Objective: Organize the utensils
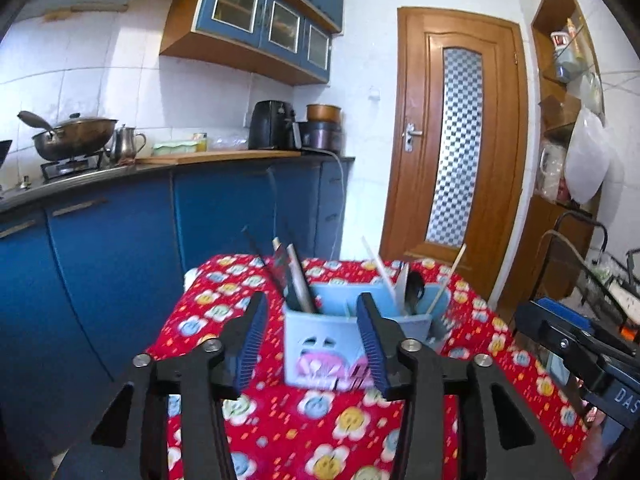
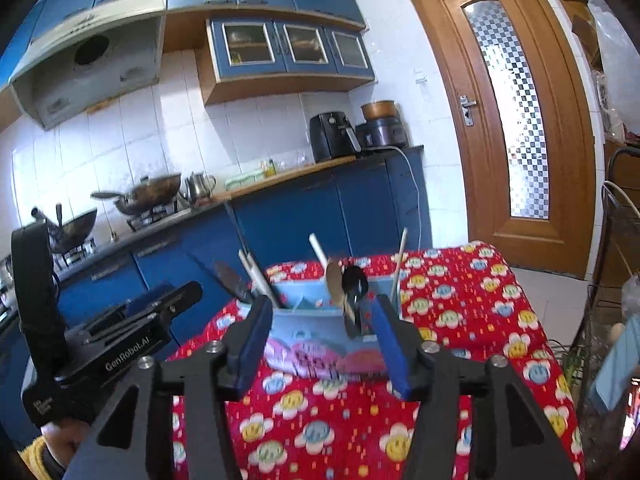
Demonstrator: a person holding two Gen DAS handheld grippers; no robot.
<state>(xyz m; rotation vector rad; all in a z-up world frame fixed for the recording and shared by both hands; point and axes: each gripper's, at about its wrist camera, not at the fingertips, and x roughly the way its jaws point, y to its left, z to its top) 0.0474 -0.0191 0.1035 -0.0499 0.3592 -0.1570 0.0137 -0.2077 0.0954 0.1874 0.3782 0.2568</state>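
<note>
A light-blue plastic utensil holder (image 1: 320,340) stands on a table with a red flowered cloth (image 1: 280,432). Knives (image 1: 298,280) stand in its left compartment; chopsticks (image 1: 380,268) and a dark spoon (image 1: 414,290) stand in its right one. My left gripper (image 1: 312,308) is open and empty, just in front of the holder. In the right wrist view the holder (image 2: 312,332) holds a wooden spoon (image 2: 336,284), a black spoon (image 2: 355,280) and chopsticks (image 2: 398,268). My right gripper (image 2: 320,312) is open and empty, in front of the holder.
Blue kitchen cabinets (image 1: 120,248) with a stove and wok (image 1: 76,136) run behind and left of the table. A wooden door (image 1: 456,148) is at the back right. A metal rack (image 1: 580,264) stands right of the table. The other gripper (image 2: 104,344) shows at left.
</note>
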